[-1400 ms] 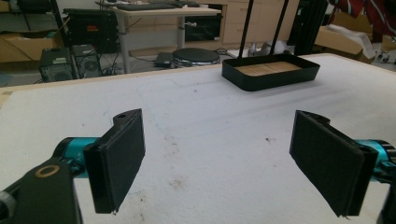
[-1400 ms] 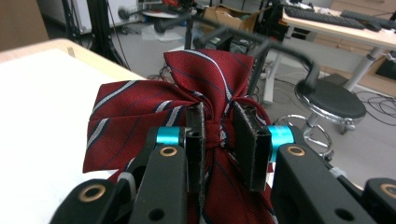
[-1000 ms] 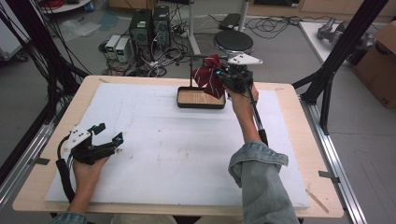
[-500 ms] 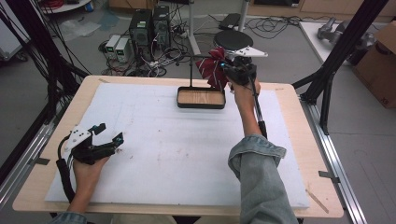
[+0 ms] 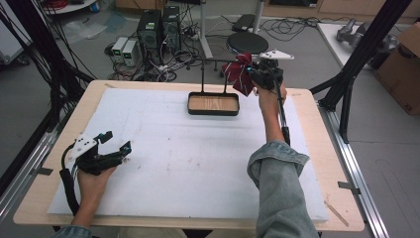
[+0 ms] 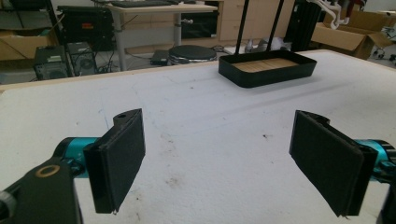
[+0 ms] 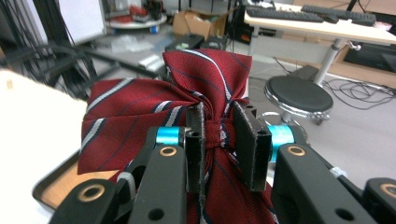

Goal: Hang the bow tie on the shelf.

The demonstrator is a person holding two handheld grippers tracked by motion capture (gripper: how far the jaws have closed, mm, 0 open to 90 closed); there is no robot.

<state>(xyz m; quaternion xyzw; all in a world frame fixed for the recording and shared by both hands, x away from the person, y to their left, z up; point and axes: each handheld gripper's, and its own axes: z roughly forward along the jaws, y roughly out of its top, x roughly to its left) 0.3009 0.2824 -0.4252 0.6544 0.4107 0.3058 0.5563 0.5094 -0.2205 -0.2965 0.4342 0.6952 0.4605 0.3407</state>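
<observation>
We see a red striped bow tie (image 7: 187, 112) pinched at its knot between the closed jaws of the right gripper (image 7: 223, 140), held in the air just past the far right corner of the black tray (image 5: 213, 103). We judge this a carry, toward the tray or its stand (image 5: 214, 62); next we would need to line it up. The left gripper (image 6: 224, 163) rests open on the white mat (image 5: 198, 163), well apart.

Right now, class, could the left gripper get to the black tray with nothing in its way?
Probably yes: bare white mat lies between the open left gripper and the black tray, though it is a long stretch across.
</observation>
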